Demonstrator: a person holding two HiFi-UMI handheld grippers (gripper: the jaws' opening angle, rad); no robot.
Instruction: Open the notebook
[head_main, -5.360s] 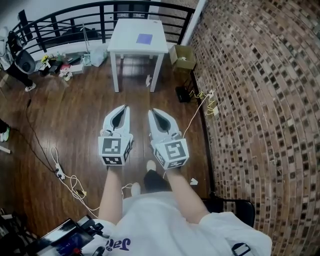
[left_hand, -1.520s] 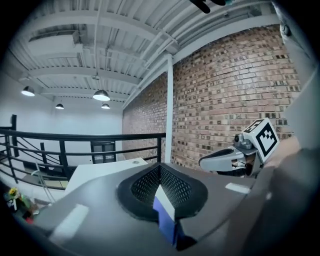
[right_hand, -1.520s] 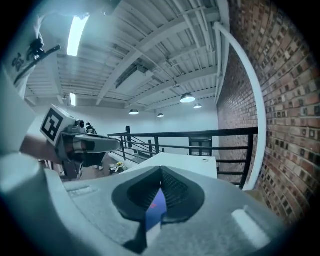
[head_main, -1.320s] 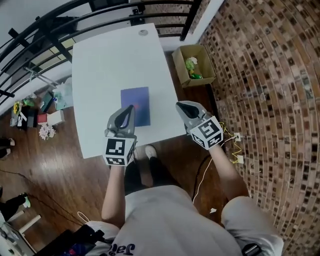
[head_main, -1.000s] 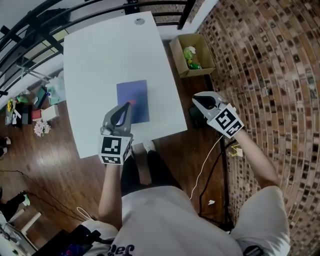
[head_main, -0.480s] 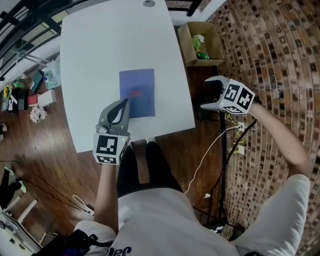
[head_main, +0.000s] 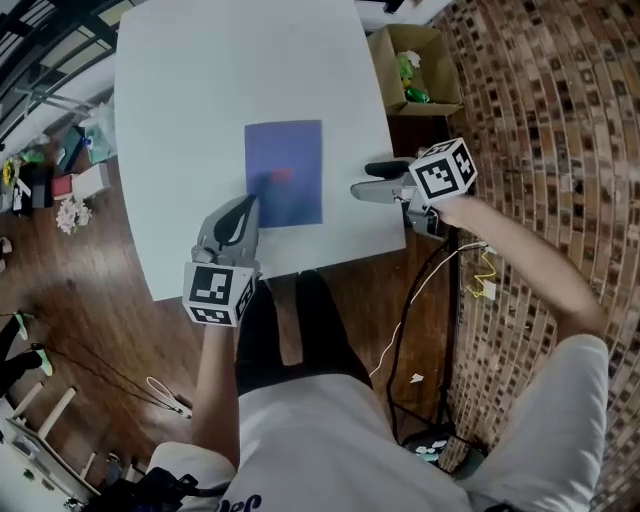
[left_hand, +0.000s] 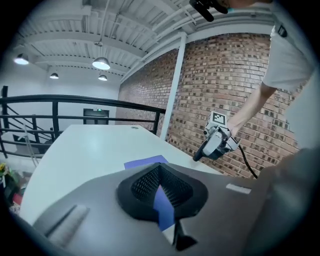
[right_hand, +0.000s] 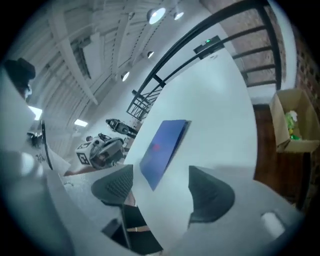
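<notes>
A closed blue notebook (head_main: 284, 174) with a small red mark lies flat on the white table (head_main: 190, 90), towards its near right part. My left gripper (head_main: 249, 205) hovers at the notebook's near left corner, jaws together and empty; its own view shows the notebook (left_hand: 147, 161) just ahead of the left gripper (left_hand: 162, 187). My right gripper (head_main: 362, 182) reaches in over the table's right edge, pointing left at the notebook's right side, apart from it. Its jaws stand wide and are closing, with nothing between them. In its own view the right gripper (right_hand: 160, 192) faces the notebook (right_hand: 162, 147).
An open cardboard box (head_main: 415, 65) with green items stands on the wooden floor right of the table. A brick wall (head_main: 560, 120) rises on the right. Cables (head_main: 440, 280) trail on the floor under my right arm. Clutter (head_main: 60, 190) lies left of the table.
My right gripper swung in from beside the table to over its right edge, rolled onto its side and opened. My left gripper sank a little and stayed by the notebook's near left corner.
</notes>
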